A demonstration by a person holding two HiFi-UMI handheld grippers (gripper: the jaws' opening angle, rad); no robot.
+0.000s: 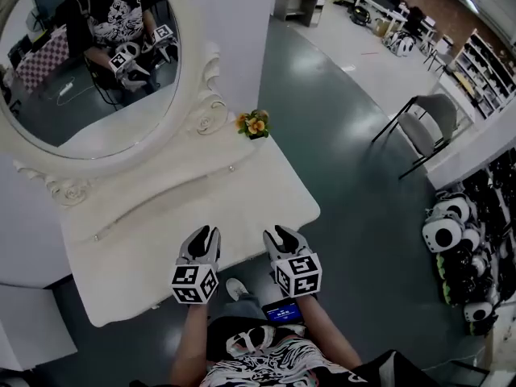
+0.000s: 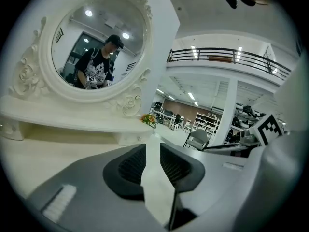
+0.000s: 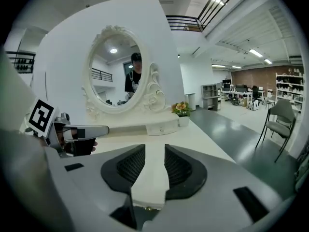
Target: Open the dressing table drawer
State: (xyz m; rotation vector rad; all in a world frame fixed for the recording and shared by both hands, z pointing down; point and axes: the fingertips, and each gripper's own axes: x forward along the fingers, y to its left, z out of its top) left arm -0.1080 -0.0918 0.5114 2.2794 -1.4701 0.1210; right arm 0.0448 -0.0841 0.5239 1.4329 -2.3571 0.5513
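Note:
The white dressing table (image 1: 153,248) stands under an oval mirror (image 1: 89,63). Both grippers hover over its near front edge, side by side. My left gripper (image 1: 206,234) is open, and only the bare tabletop shows in its gap (image 2: 152,151). My right gripper (image 1: 276,232) is also open (image 3: 154,151) with nothing between its pads. Low in its gap, just below the table's front edge, a small brass-coloured knob (image 3: 147,208) shows. The drawer front itself is hidden under the tabletop. A small drawer (image 3: 161,128) with a knob sits under the mirror shelf.
A small pot of orange flowers (image 1: 253,123) stands at the table's far right corner. A grey chair (image 1: 427,123) is on the green floor to the right, with white helmet-like objects (image 1: 447,232) beyond. The mirror reflects the person with both grippers.

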